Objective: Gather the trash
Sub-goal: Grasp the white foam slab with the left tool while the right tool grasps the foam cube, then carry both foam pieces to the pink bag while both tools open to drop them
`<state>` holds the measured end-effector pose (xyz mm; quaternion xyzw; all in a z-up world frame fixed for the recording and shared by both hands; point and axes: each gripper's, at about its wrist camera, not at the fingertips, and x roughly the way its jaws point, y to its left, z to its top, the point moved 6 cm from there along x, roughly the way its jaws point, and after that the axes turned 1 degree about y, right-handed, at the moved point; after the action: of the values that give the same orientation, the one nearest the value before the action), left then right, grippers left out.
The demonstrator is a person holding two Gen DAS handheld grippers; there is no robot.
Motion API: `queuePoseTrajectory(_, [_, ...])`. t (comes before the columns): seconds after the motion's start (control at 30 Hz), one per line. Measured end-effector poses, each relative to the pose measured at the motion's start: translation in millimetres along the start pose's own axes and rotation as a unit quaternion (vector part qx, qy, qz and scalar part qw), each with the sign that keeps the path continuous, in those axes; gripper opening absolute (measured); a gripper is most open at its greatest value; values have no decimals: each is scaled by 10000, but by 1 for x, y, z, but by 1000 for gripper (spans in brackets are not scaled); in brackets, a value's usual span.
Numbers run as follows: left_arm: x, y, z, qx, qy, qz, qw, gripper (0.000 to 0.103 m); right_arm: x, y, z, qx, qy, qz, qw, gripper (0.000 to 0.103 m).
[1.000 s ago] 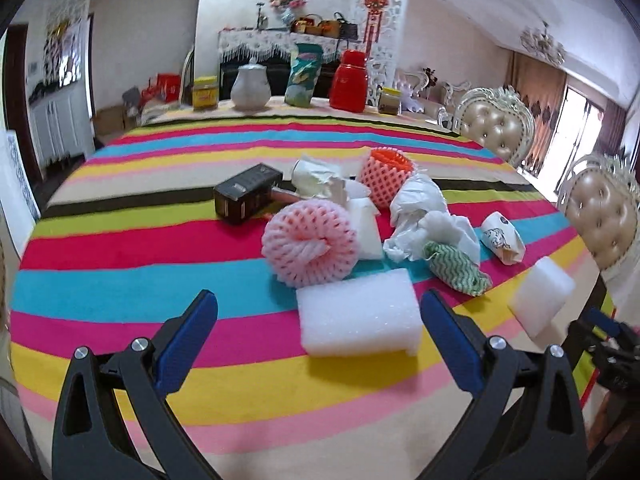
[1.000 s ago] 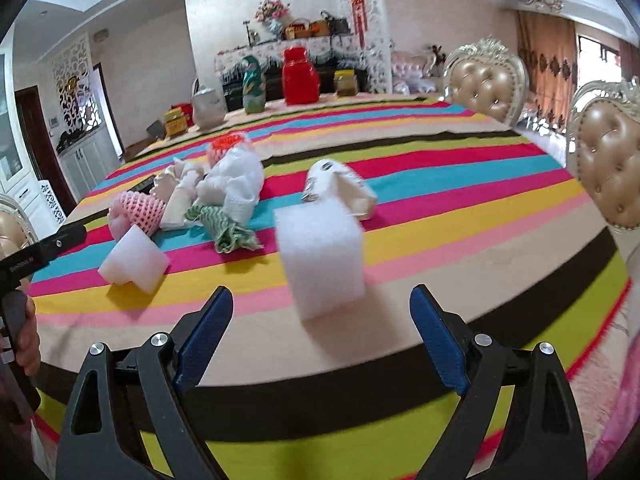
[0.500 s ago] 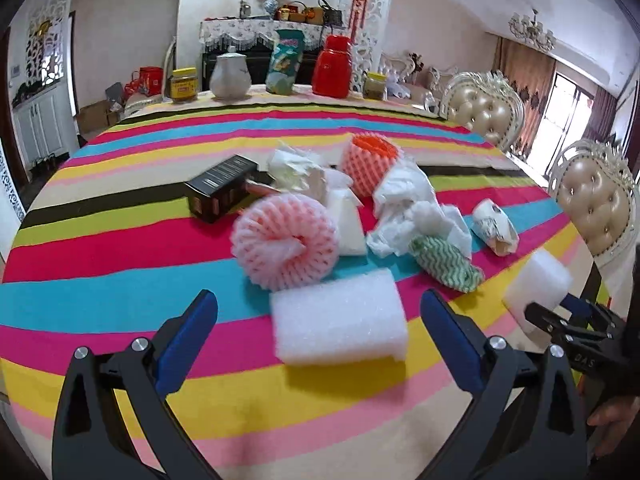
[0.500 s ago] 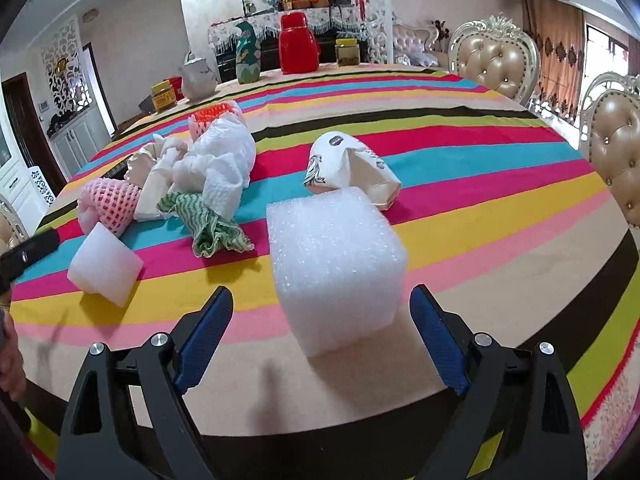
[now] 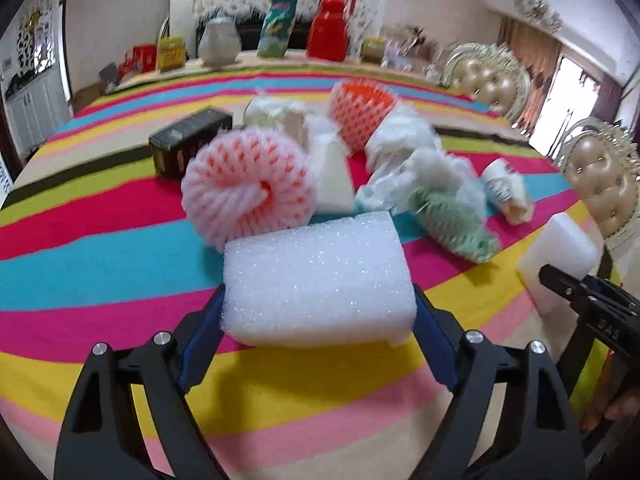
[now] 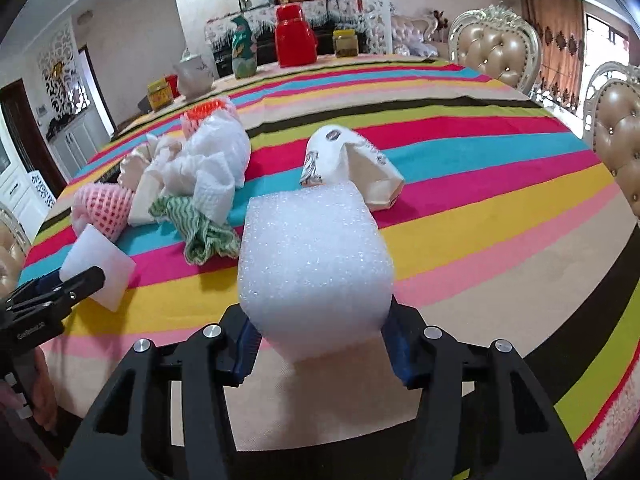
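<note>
My left gripper (image 5: 318, 336) is shut on a wide white foam block (image 5: 316, 276); its blue pads press both ends. My right gripper (image 6: 320, 344) is shut on a second, squarer white foam block (image 6: 314, 272). Each gripper and its block also show in the other view: the right one at the right edge (image 5: 560, 252), the left one at the left (image 6: 100, 268). Beyond lie a pink foam net (image 5: 248, 188), an orange foam net (image 5: 360, 112), crumpled white paper (image 6: 208, 156), a green wavy cloth (image 6: 200, 232), a crushed paper cup (image 6: 352, 168) and a black box (image 5: 188, 140).
The striped tablecloth (image 6: 500, 184) covers a large round table. A red jug (image 6: 294, 36), white teapot (image 6: 194, 72), green bag (image 6: 242, 52) and jars stand at the far edge. Padded chairs (image 6: 496, 52) stand at the right.
Both grippers moved forward over their foam blocks and closed on them. They were open one second ago and half a second ago.
</note>
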<state>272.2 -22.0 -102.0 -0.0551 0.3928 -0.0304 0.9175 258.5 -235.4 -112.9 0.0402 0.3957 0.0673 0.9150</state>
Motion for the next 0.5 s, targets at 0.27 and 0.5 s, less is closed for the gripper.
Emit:
queuePoseTrajectory(0.27, [-27, -3, 9, 31, -739, -202, 9971, 83, -18, -2, 4, -20, -460, -278, 9986, 51])
queuePoseTrajectory(0.5, [-58, -8, 17, 47, -1608, -266, 9866, 83, -40, -12, 5, 228, -960, -346, 9945, 51])
